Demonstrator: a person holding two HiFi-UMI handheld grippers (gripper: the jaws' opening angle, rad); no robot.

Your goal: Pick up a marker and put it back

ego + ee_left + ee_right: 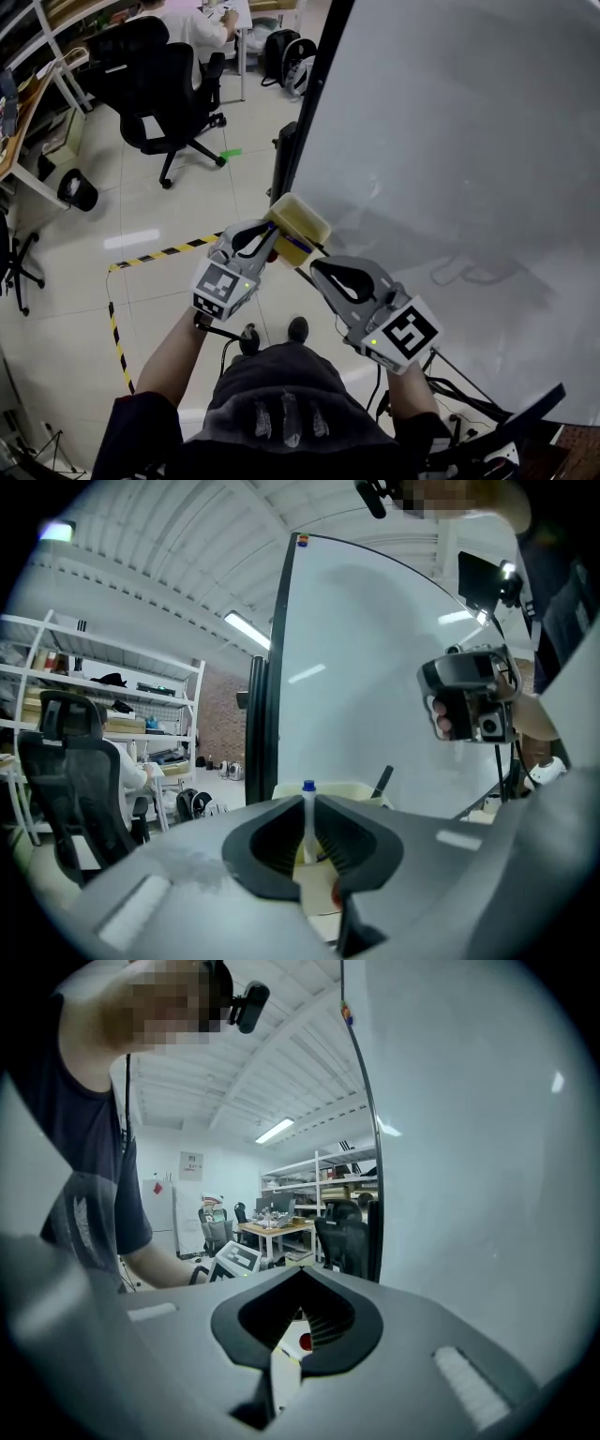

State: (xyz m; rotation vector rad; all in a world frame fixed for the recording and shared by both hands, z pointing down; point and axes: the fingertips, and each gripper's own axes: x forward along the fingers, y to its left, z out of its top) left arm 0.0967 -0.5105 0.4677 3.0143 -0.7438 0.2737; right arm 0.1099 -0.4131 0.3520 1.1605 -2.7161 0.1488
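Two hand-held grippers reach toward a pale yellow tray [307, 216] at the edge of a whiteboard [450, 141]. The left gripper [272, 230] is clamped on a slim white marker [307, 808] with a blue cap. It holds the marker upright between its jaws, just in front of the tray. A black marker [382, 782] leans inside the tray. The right gripper [316, 267] hangs just beside the left one, its jaws together with nothing between them. Judging from this, the marker is already picked up and the put-back step is in hand. The next move likely calls for easing the marker over the tray's rim, clear of the black marker. The left jaws would then part so the marker settles inside.
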